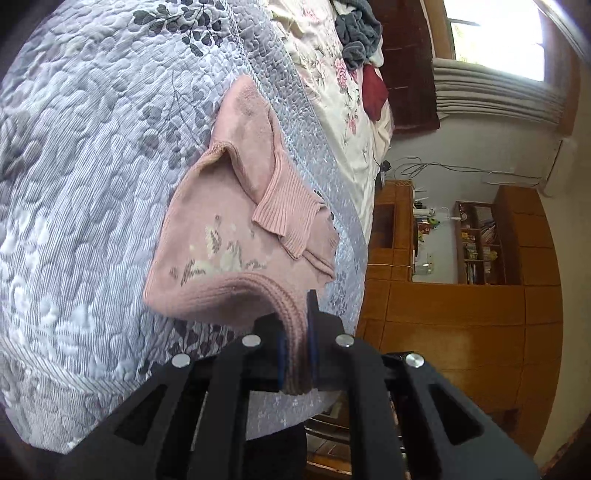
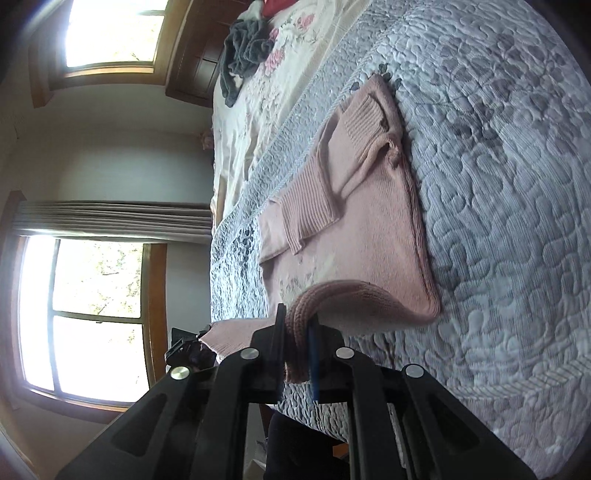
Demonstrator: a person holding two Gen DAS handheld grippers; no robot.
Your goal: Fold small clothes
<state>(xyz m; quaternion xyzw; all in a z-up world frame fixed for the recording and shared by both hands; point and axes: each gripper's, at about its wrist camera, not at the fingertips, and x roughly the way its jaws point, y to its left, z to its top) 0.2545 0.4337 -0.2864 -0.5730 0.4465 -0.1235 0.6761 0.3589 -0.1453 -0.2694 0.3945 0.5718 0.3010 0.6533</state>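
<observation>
The pink knit sweater [image 1: 236, 236] lies on the grey quilted bedspread [image 1: 81, 192], partly folded, with both ribbed sleeves [image 2: 325, 184] laid across its body and a pale woven motif showing on the front. Its thick ribbed hem [image 1: 291, 325] is lifted off the quilt at the near end, and each gripper has a stretch of that hem pinched between its fingers: the left gripper [image 1: 295, 354] is clamped on the hem in the left wrist view, the right gripper [image 2: 297, 350] likewise in the right wrist view, the knit bunched between the blue pads. The rest of the sweater rests flat, running away from the grippers. It sits close to the bedspread's bordered edge, beyond which a cream floral sheet [image 1: 332, 85] carries a heap of dark grey cloth [image 1: 360, 31] and a red item [image 1: 373, 92]. On the sweater's other side the quilt stretches wide and bare. Past the bed stand wooden cabinets [image 1: 461, 314], and bright windows [image 2: 92, 314] with a gathered curtain.
</observation>
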